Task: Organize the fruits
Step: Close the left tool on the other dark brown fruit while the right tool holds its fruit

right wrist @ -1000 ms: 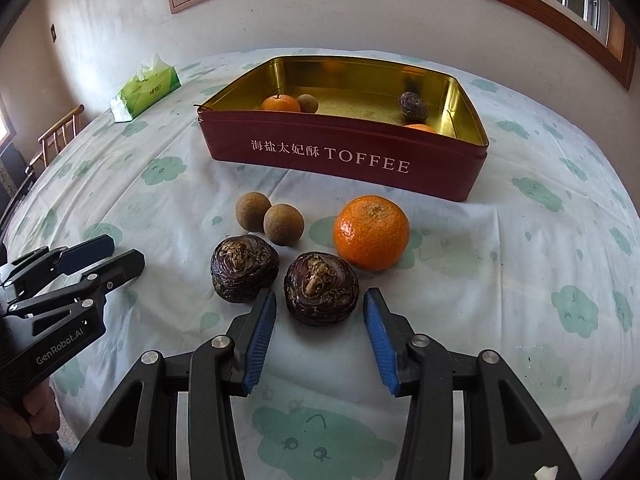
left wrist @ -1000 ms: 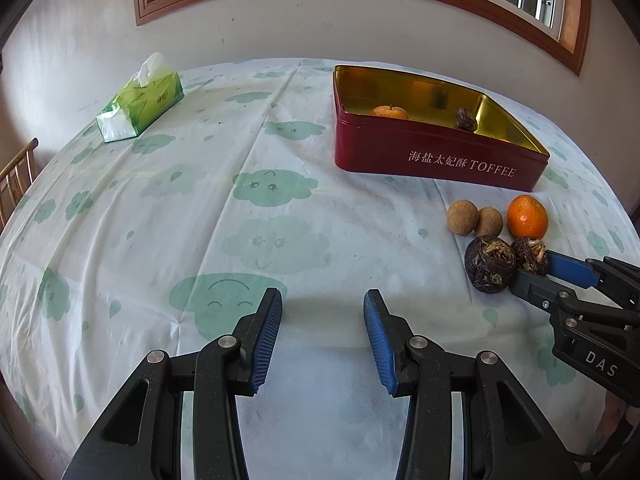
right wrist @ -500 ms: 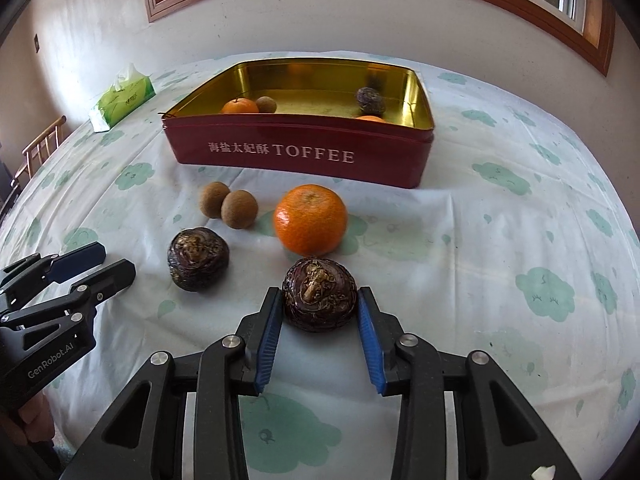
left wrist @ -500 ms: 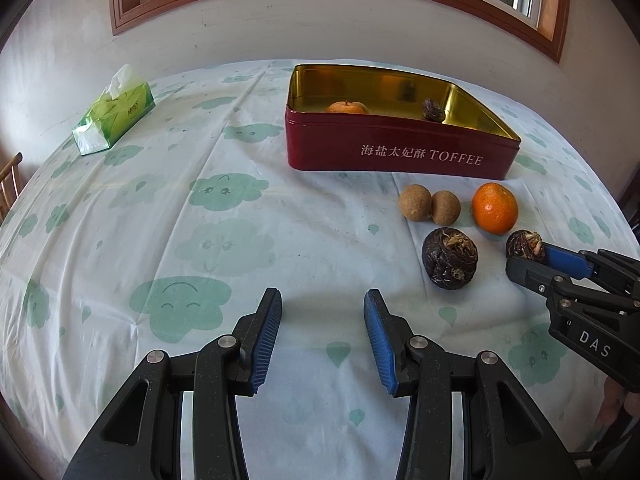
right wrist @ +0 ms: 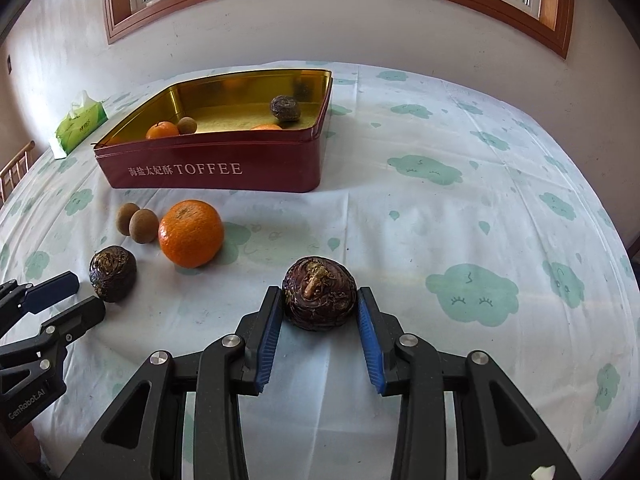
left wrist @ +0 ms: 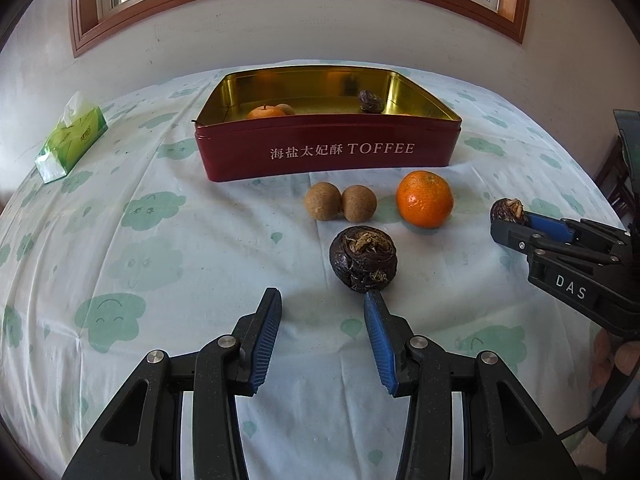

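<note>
The dark, knobbly fruit sits clamped between the blue pads of the right hand-held gripper, gripped across its widest part with the stem end up, a hold that should keep a round thing from rolling out. Whether it rests on the tabletop or is just clear of it cannot be told. It is probably bound for the red toffee tin, which stands open behind and to the left and already holds a small orange, a brown round fruit, another dark fruit and a sliver of a second orange, so the sorting looks partly done.

The left hand-held gripper is spread wide and holds nothing; its right pad is just beside a second dark fruit, though the fruit is not yet between the pads. It seems lined up as the next pick.

Further back, near the tin's front wall, lie two brown round fruits touching each other, and an orange just to their right. A green tissue pack lies well apart at the left edge.
</note>
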`<state>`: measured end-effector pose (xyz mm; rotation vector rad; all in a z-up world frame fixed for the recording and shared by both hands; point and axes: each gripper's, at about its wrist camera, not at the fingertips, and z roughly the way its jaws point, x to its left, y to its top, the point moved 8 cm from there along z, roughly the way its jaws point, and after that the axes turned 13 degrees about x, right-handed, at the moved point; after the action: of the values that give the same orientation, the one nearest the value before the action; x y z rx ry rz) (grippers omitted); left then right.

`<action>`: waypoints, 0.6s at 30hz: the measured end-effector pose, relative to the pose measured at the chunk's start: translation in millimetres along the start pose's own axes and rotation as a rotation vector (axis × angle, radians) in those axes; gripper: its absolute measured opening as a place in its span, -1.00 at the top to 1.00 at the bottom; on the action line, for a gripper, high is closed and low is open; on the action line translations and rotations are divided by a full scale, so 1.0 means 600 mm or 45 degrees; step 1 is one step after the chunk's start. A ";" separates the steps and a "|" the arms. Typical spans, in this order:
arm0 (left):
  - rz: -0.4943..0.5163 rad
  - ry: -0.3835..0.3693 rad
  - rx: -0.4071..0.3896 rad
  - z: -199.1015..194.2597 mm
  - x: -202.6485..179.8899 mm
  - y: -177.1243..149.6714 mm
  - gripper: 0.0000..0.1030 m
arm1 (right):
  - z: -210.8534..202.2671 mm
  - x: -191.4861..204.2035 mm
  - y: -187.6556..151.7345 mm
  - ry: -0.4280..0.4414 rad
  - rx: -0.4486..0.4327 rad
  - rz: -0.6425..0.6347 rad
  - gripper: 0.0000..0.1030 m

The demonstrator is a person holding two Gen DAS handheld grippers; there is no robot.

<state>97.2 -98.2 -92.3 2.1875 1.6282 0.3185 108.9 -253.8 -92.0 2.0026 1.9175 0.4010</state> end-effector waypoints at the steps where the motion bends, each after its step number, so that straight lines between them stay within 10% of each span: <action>1: 0.000 -0.005 -0.002 0.001 -0.001 0.000 0.13 | 0.001 -0.003 0.002 0.006 0.000 0.010 0.33; 18: 0.029 0.014 -0.002 0.013 -0.030 0.016 -0.08 | 0.002 -0.008 0.005 0.029 -0.002 0.027 0.32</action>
<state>103.2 -118.8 -94.2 2.2084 1.6098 0.3386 111.9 -258.7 -91.7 2.0277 1.9100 0.4327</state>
